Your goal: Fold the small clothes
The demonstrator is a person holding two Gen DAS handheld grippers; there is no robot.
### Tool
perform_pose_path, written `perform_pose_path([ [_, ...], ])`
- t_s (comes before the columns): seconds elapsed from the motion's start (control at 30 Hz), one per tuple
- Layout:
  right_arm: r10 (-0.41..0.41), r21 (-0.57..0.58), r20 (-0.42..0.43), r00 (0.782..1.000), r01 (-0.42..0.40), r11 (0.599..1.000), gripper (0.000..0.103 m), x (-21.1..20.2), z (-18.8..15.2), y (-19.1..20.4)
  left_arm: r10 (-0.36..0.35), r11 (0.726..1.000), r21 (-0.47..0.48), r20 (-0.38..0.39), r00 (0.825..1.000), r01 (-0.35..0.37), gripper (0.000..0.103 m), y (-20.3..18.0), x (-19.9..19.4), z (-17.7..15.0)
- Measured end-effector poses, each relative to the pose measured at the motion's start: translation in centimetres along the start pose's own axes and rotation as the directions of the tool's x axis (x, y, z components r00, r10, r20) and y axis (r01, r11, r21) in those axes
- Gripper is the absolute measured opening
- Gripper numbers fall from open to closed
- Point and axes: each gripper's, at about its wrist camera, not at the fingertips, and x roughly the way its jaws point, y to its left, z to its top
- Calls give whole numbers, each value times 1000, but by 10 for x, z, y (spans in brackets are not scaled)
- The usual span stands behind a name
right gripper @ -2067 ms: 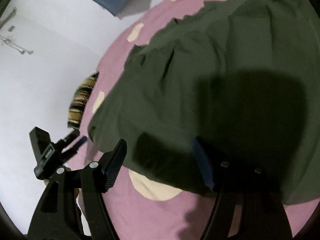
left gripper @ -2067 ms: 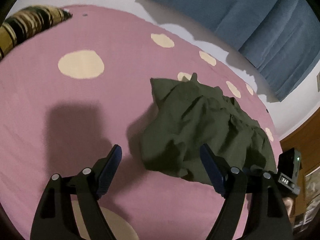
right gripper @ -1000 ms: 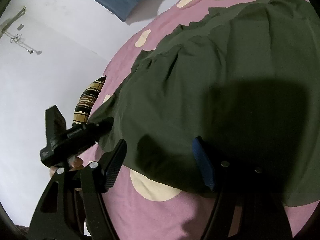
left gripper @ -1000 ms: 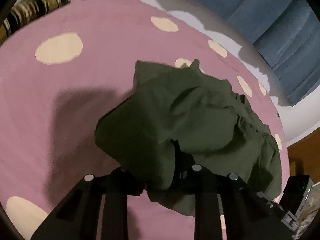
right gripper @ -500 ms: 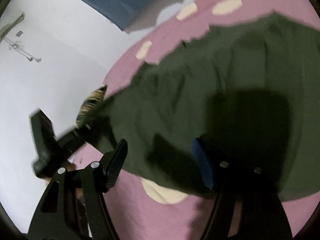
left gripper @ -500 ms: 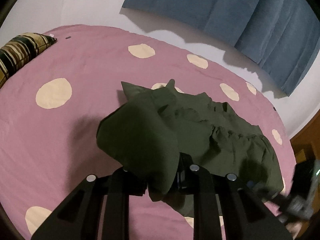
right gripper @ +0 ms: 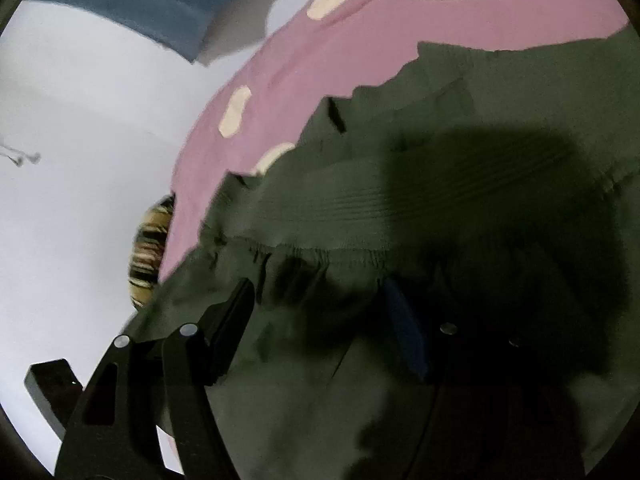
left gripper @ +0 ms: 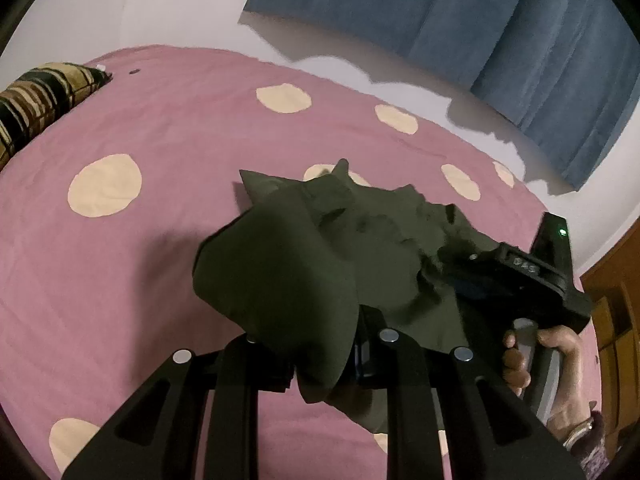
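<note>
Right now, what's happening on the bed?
A person is folding a dark green garment on a pink bedspread with cream dots, a handheld gripper in each hand. The left gripper is shut on a bunched edge of the garment, raised off the bed. The right gripper is open over the gathered waistband, gripping nothing. The fold is not finished.

I count one green garment (left gripper: 320, 248) on the bed (left gripper: 168, 128), two grippers, left (left gripper: 320, 360) and right (right gripper: 320, 320), one striped pillow (left gripper: 36, 100), one blue curtain (left gripper: 460, 20).
</note>
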Motion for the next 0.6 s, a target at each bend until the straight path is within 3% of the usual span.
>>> perform_pose_path([
  [0.37, 85, -19, 89, 992, -84, 996, 67, -73, -45, -11, 51, 994, 93, 50, 997, -55, 21, -42, -14, 8],
  [0.6, 80, -27, 142, 987, -77, 997, 71, -136, -82, -32, 94, 959, 252, 158, 983, -133, 20, -111, -28, 6],
])
